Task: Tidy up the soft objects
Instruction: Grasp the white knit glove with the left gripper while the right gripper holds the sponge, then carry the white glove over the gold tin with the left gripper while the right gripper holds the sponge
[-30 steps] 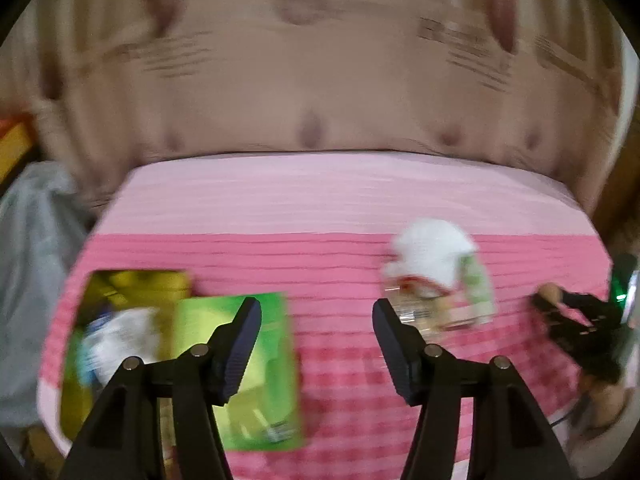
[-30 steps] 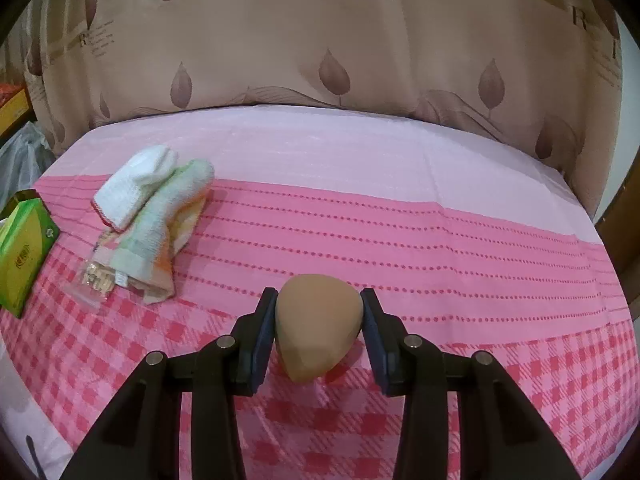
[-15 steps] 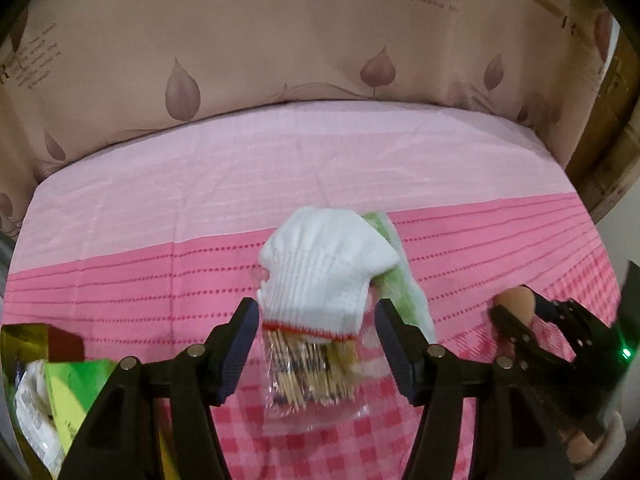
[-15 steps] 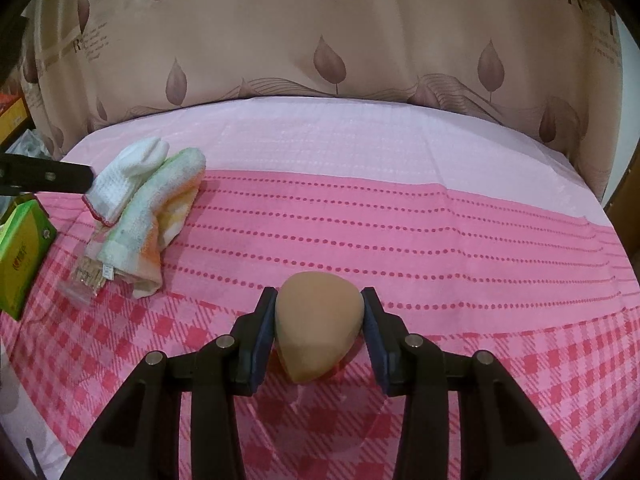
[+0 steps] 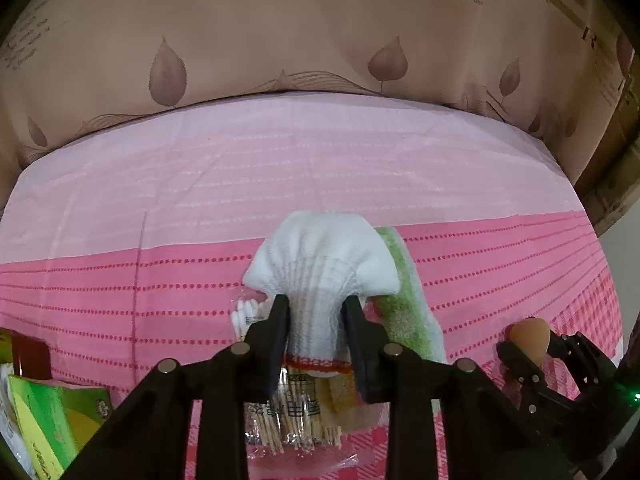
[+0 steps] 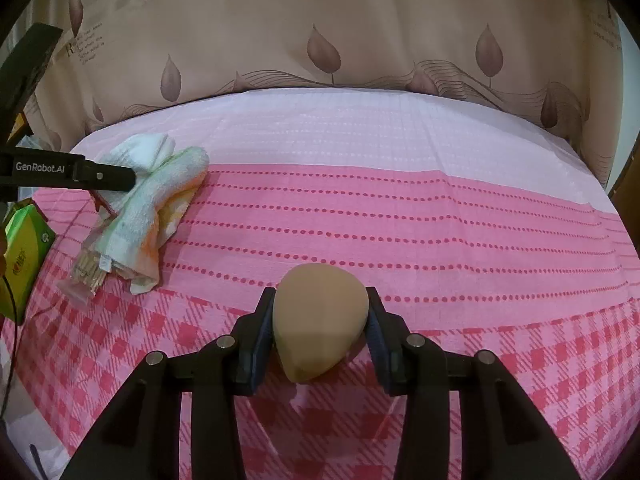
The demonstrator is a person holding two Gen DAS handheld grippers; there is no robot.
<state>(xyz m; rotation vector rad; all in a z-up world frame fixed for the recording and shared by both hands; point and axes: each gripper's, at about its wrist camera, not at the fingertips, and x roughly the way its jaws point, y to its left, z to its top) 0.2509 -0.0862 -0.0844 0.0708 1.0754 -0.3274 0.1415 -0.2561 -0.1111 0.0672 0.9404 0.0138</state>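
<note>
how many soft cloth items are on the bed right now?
2. A white glove pinched between the left tongs, which are closing on it, and a green-and-orange towel lying right beside it, partly underneath. More could be hidden under the pile.

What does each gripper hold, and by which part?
Left gripper: jaws closing on the white glove, pinching it just above its red-edged cuff. Right gripper: tan sponge, gripped by its sides.

green box (image 5: 52, 420) cut off, left edge
</note>
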